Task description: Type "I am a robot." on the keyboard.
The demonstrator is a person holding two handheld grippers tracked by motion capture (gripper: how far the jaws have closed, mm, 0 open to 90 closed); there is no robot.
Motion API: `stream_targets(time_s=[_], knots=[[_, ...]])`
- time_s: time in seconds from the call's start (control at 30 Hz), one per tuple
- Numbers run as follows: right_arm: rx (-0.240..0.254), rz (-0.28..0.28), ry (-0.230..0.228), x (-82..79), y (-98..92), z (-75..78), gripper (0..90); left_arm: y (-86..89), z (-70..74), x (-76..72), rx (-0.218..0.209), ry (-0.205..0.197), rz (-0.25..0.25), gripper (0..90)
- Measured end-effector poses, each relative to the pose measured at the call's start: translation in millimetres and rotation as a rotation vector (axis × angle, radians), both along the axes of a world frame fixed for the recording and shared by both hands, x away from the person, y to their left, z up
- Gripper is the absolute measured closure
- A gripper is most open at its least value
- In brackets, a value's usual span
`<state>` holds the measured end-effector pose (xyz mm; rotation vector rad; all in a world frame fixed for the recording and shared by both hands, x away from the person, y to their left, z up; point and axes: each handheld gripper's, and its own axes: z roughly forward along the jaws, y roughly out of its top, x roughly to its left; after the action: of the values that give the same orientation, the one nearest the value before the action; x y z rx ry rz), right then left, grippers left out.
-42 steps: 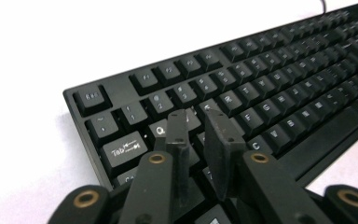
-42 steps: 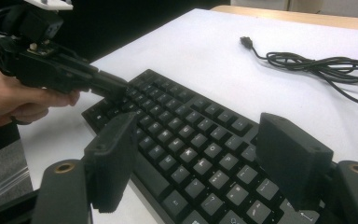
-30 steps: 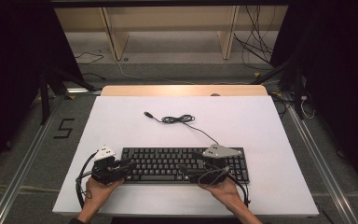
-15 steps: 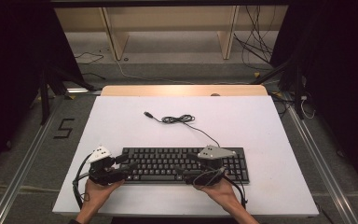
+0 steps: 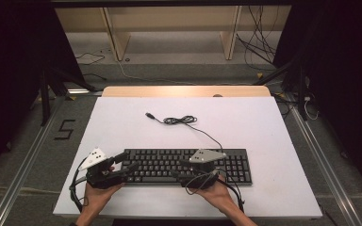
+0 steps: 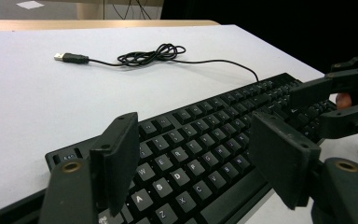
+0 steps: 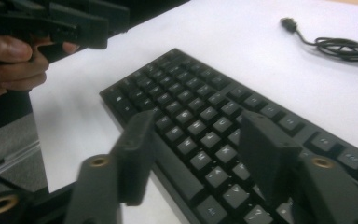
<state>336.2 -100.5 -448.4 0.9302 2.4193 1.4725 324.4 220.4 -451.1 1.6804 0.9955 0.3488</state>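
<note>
A black keyboard [image 5: 188, 165] lies along the near part of the white table [image 5: 264, 132]. Its thin cable runs back to a loose coil [image 5: 179, 120] and ends in a USB plug [image 5: 149, 115]. My left gripper [image 5: 126, 162] is open over the keyboard's left end, and keys show between its fingers [image 6: 121, 154]. My right gripper [image 5: 179, 169] is open too. It points left, low over the keys by the front edge [image 7: 200, 140]. From the left gripper view the right gripper [image 6: 314, 109] is at the right. Whether either touches the keys I cannot tell.
A wooden strip [image 5: 184, 91] borders the table's far edge, with pale shelf legs [image 5: 115, 37] and floor cables behind. Metal rails [image 5: 23, 165] run along both sides, by a floor mark "5" [image 5: 66, 129]. Bare white surface stretches behind and right of the keyboard.
My right gripper has slid left along the keyboard. The left gripper has shifted slightly left and nearer the person. Keyboard and cable lie as before.
</note>
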Motion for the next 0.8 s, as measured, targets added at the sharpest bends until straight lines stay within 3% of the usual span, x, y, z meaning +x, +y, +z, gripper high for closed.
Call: stream_targets(time_s=[0.4,0.8], knots=[[-0.091,0.051,0.048,4.1,16.6,-13.8,80.5,-1.0,-1.0,0.9,0.000,0.015,-0.005,29.2],[-0.154,0.057,0.065,7.0,23.8,-22.5,90.0,-1.3,-1.2,1.1,-0.006,0.024,-0.010,28.8]])
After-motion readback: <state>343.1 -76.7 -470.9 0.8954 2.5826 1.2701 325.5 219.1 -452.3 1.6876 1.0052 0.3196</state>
